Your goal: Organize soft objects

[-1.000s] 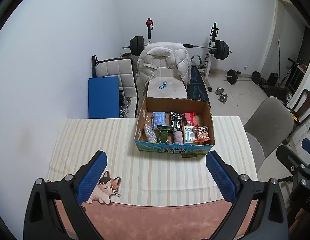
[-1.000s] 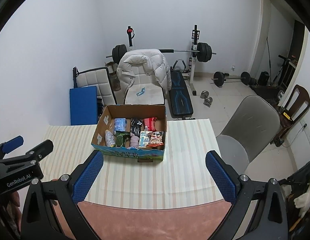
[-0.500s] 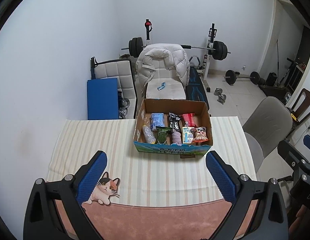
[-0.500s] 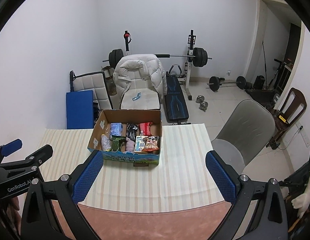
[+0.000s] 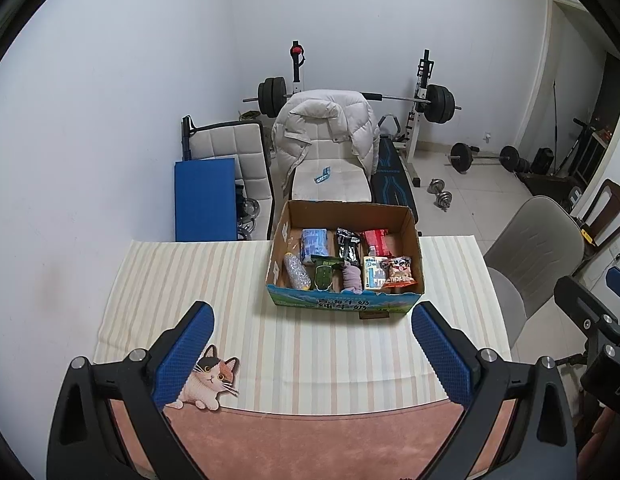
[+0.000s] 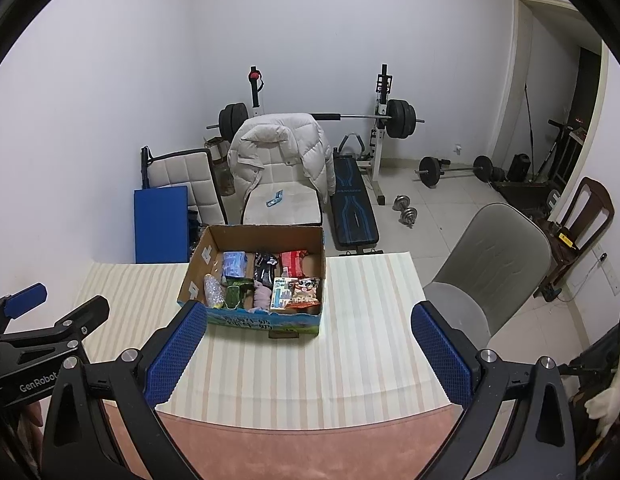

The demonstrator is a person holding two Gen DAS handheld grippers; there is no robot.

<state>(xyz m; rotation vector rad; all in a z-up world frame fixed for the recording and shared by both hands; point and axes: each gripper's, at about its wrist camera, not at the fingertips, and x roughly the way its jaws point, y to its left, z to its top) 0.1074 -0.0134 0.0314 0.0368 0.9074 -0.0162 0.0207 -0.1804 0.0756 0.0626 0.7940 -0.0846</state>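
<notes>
**A:** What's changed in the last sec?

**B:** Not much on the worktop (image 5: 237, 280). Both cameras have pulled back and up a bit: the cardboard box (image 5: 346, 304) sits smaller and farther off than a sec ago, w/ more floor showing. Box itself hasn't shifted on the striped cloth (image 5: 310, 352).

**A:** Grippers?

**B:** Left gripper (image 5: 312, 354) has its blue pads wide apart, nothing between. Right gripper (image 6: 307, 354) same: spread, empty. Both hang over the near edge, well short of the box.

**A:** And the soft stuff?

**B:** All in the box, in rows: blue pack (image 5: 314, 241), black pouch (image 5: 348, 243), red pack (image 5: 376, 240) at the back; glittery roll (image 5: 297, 272), green packet (image 5: 325, 274), mauve cloth bundle (image 5: 352, 276), snack bags (image 5: 388, 273) in front. Nothing loose on the cloth but a cat cut-out (image 5: 207, 384).

**A:** So sorted, or about to be?

**B:** Fits either: packed and done, or full and waiting to be unpacked. Can't call it.

**A:** Room?

**B:** Home gym. Barbell rack (image 5: 420, 100), chair draped w/ a white puffer jacket (image 5: 326, 128), dumbbells (image 5: 440, 194) on tile, grey chair (image 5: 538, 248) at right.
</notes>
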